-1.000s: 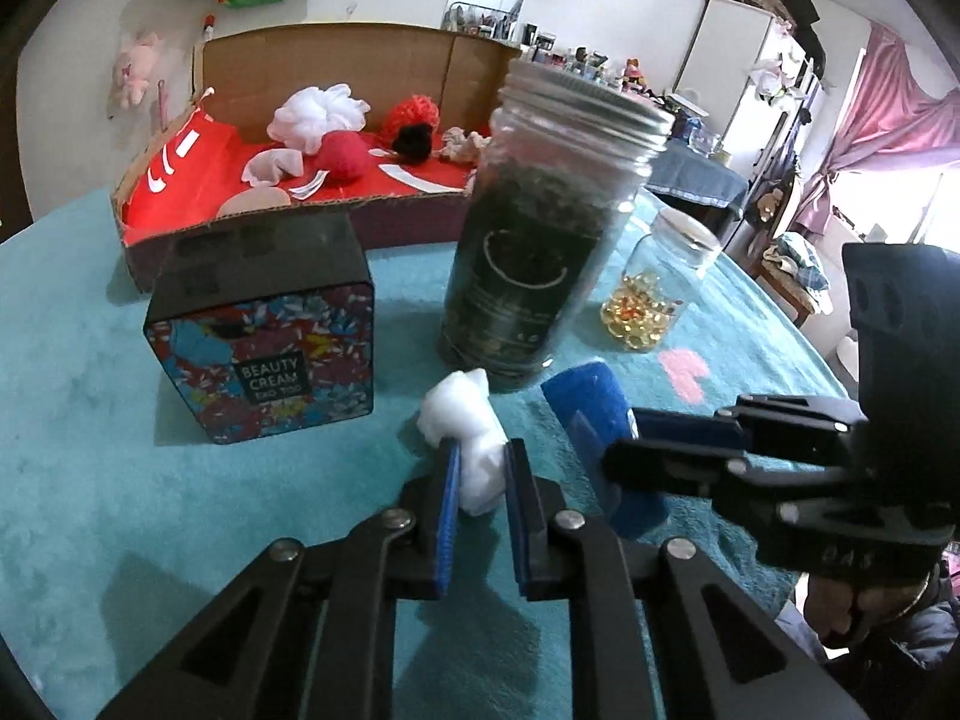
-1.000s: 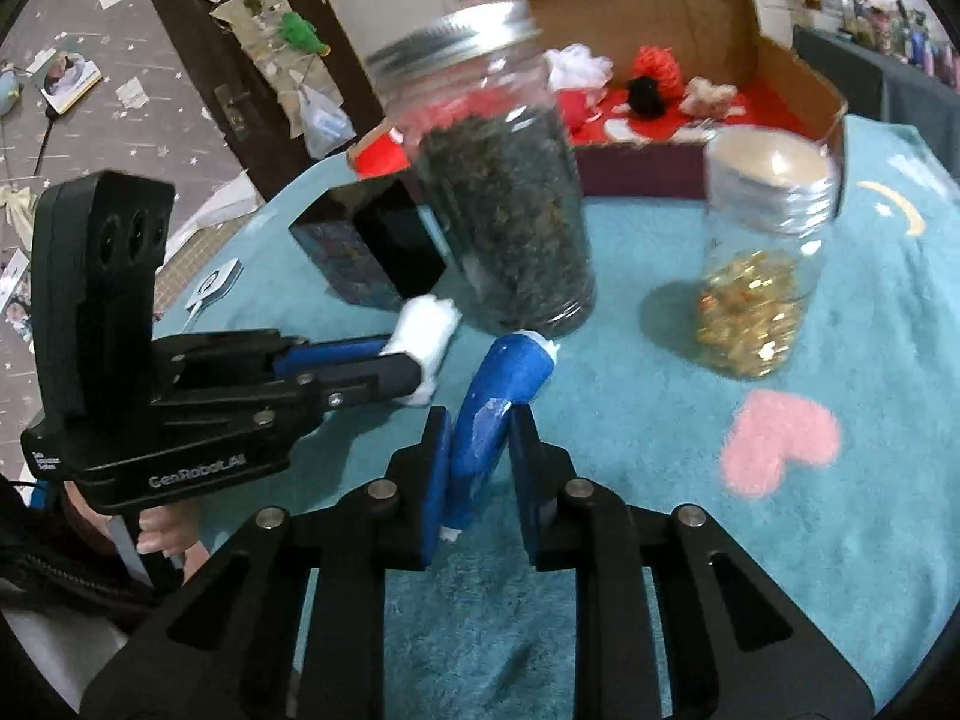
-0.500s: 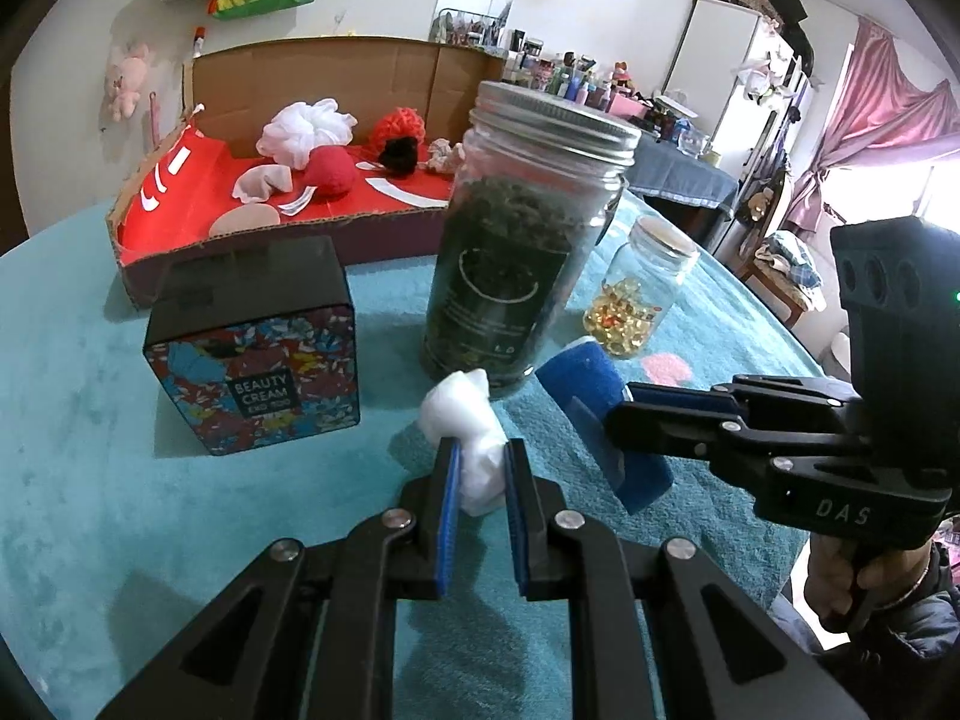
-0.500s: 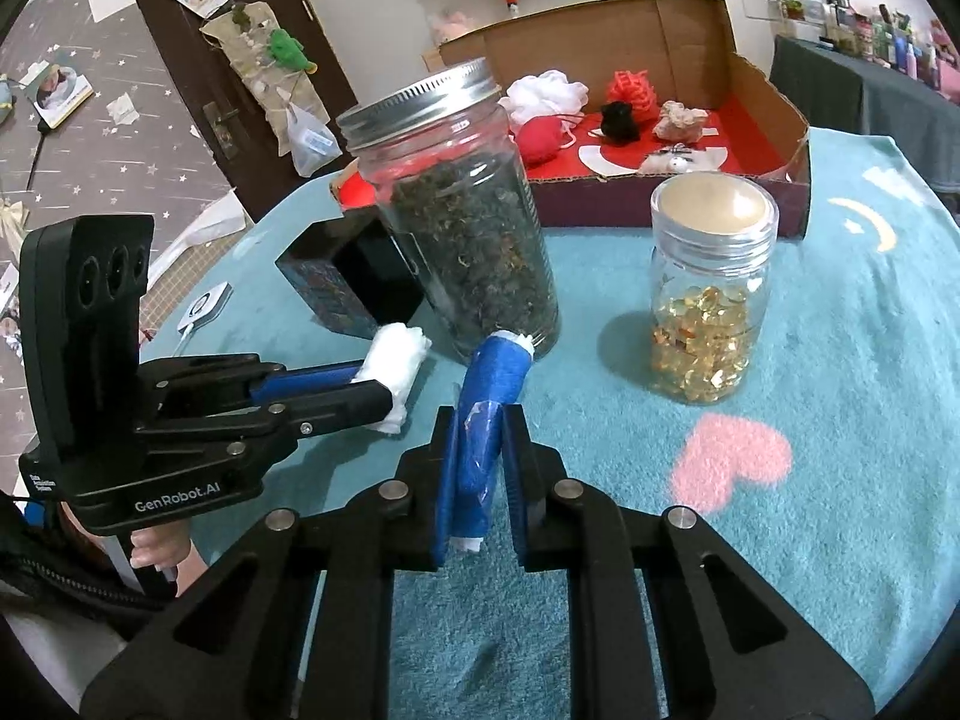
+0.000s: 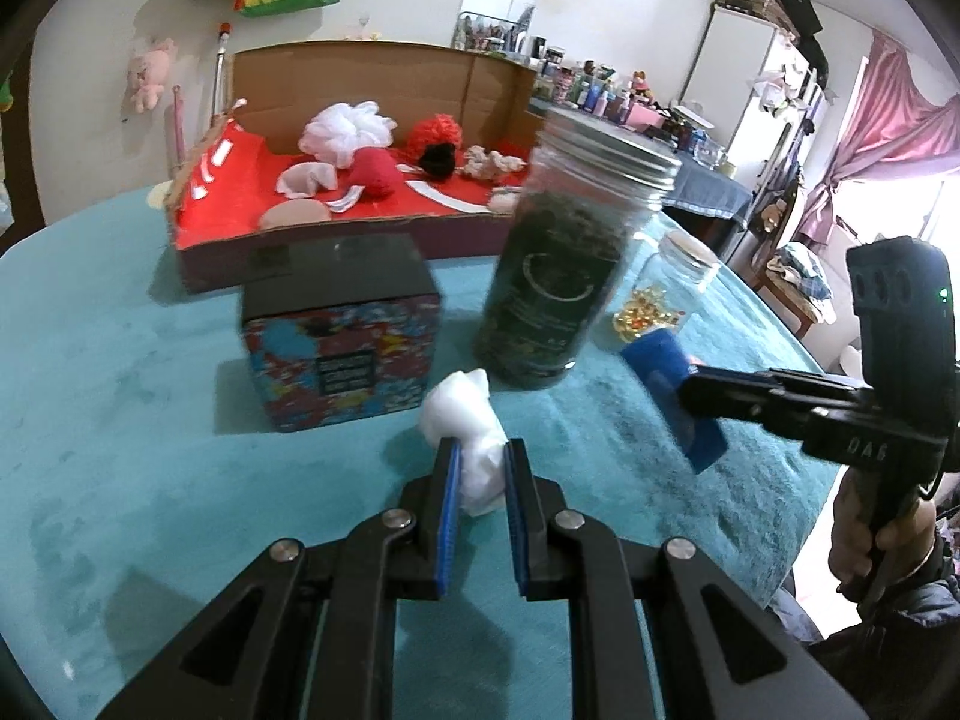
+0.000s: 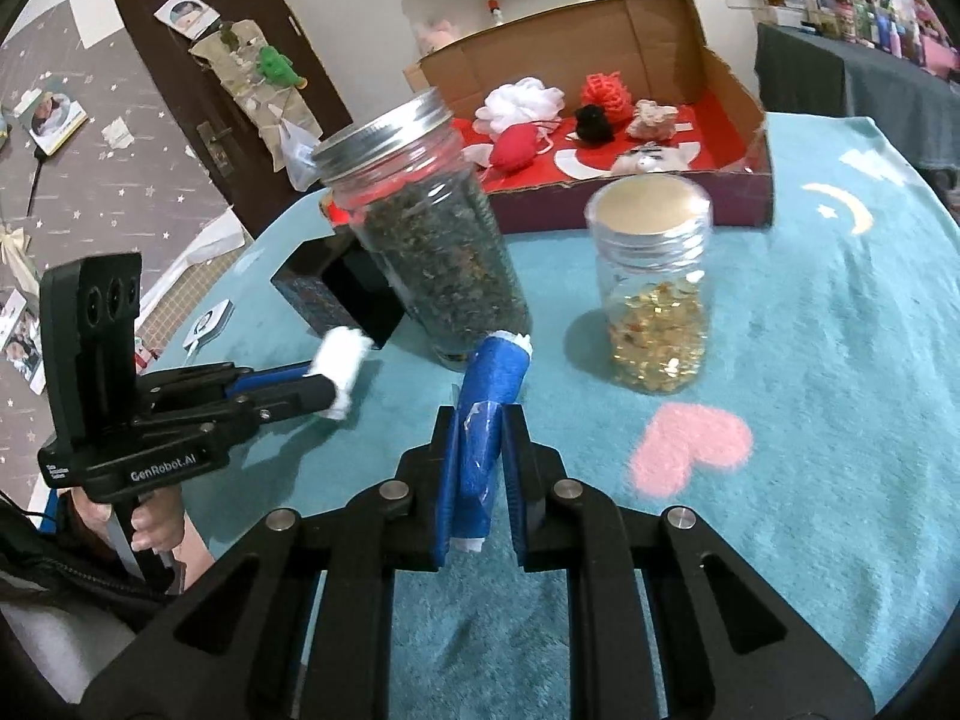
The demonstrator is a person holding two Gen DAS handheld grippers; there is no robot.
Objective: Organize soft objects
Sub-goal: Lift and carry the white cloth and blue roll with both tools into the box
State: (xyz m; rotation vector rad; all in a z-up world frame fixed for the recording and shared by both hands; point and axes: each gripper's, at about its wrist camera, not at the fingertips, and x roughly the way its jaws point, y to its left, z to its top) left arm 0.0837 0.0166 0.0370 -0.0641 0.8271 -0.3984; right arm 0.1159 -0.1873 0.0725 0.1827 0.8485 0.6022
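teal tablecloth (image 5: 120, 420); white wad (image 5: 465, 426) between jaws

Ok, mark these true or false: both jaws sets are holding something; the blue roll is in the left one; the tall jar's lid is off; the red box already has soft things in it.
1. Both grippers hold something: true. The left gripper grips a white soft wad; the right gripper grips a blue roll.
2. The blue roll is in the left gripper: false, the right one holds it.
3. The tall jar is open: false, its metal lid is on.
4. The red-lined box already holds soft items: true, including a white pouf.
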